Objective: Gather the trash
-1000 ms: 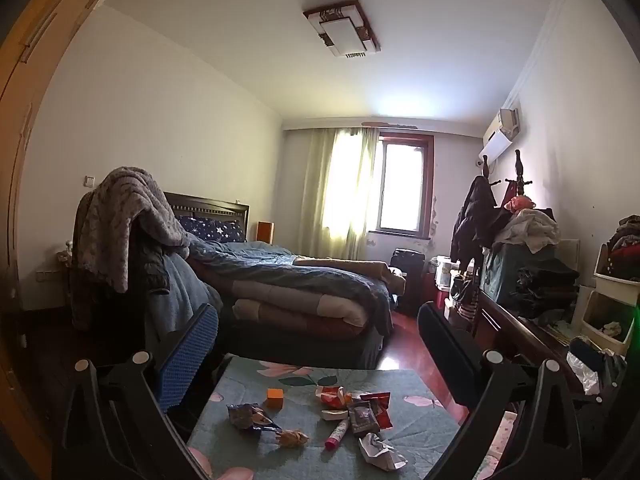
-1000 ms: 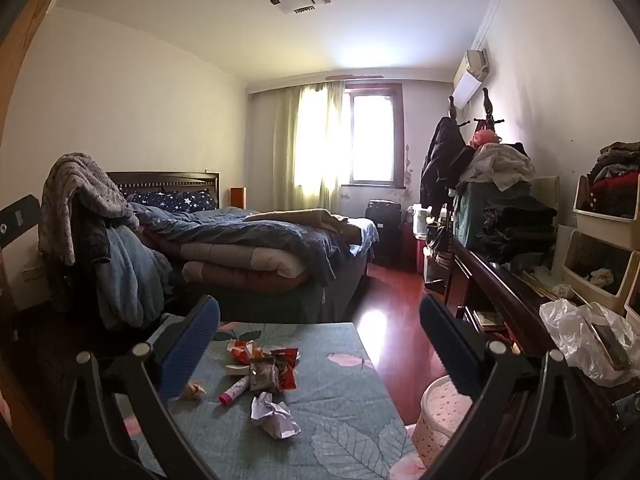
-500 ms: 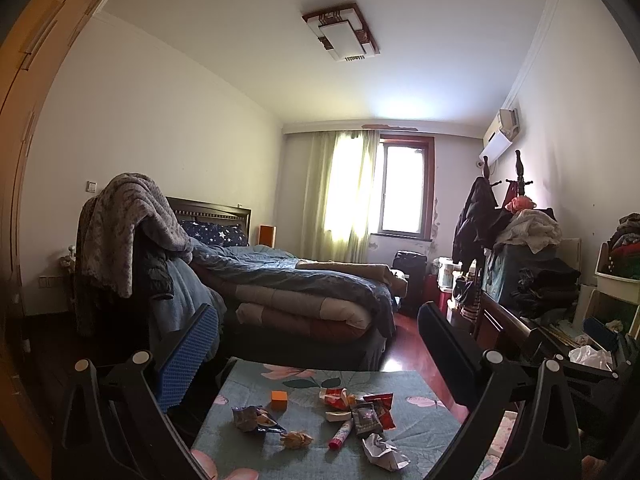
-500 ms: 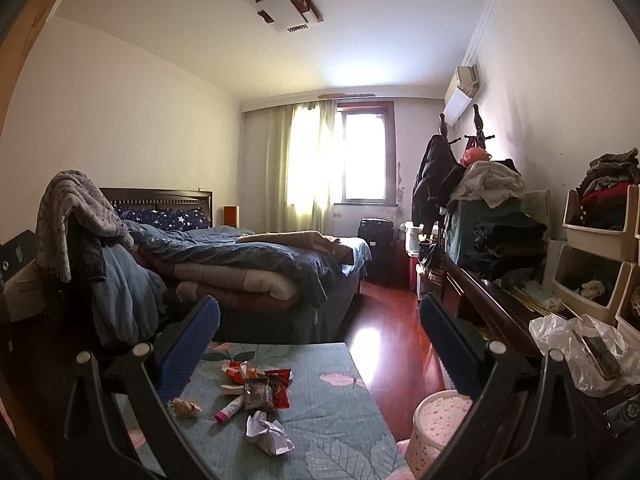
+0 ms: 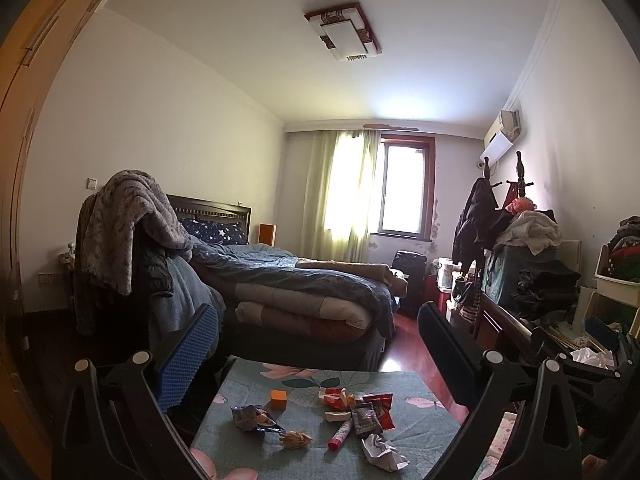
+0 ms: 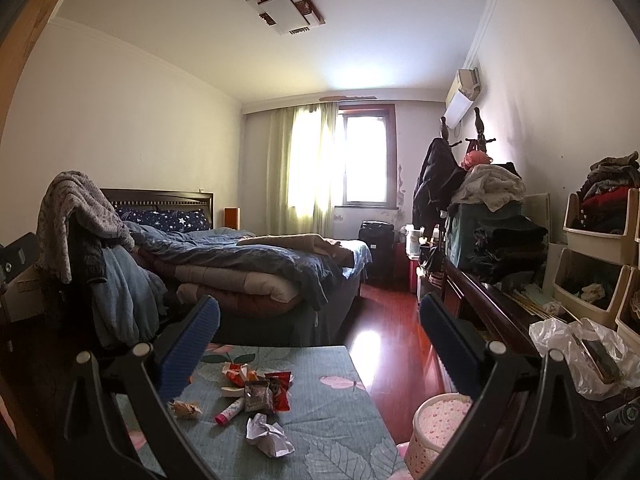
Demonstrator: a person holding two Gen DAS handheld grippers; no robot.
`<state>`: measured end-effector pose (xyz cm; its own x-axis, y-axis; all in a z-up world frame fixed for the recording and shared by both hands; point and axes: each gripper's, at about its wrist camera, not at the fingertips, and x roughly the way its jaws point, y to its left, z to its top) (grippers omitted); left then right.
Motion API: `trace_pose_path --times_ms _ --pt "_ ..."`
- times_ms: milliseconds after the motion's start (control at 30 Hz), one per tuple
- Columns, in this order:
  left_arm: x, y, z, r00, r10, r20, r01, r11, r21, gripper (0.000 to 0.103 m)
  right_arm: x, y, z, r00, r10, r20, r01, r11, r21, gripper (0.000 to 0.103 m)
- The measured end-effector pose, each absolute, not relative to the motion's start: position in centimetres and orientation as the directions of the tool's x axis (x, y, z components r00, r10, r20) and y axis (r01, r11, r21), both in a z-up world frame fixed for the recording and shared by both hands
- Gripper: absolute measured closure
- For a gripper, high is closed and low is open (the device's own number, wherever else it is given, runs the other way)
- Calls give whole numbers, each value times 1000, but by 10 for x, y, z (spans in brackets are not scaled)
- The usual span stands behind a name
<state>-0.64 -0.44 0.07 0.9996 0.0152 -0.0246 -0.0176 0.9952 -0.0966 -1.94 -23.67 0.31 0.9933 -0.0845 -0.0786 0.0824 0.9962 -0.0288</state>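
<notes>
Trash lies on a low table with a floral green cloth (image 5: 412,432) (image 6: 328,412): a crumpled white paper (image 5: 384,450) (image 6: 269,434), a pink tube (image 5: 340,434) (image 6: 230,410), red snack wrappers (image 5: 362,406) (image 6: 264,388), a dark crumpled bag (image 5: 250,418), a tan candy wrapper (image 5: 296,438) (image 6: 185,409) and an orange block (image 5: 279,399). My left gripper (image 5: 316,350) and my right gripper (image 6: 318,338) are both open and empty, held above the table's near side. A pink dotted bin (image 6: 434,428) stands on the floor right of the table.
A bed with piled quilts (image 5: 304,292) (image 6: 256,268) stands behind the table. A chair draped with clothes (image 5: 132,240) is at the left. A dark dresser with clothes and storage bins (image 6: 520,264) lines the right wall. Red wood floor (image 6: 384,320) runs between them.
Both views have tilted down slightly and the table's trash shows a little more fully. Both grippers stay open. Nothing on the table has moved.
</notes>
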Motion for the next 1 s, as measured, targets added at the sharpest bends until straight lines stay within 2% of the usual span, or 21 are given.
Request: trace_pose_path --times_ms 1000 --pt "-5 0 1 999 15 -44 -20 994 -112 3 -6 -232 2 993 -74 -88 71 997 -33 3"
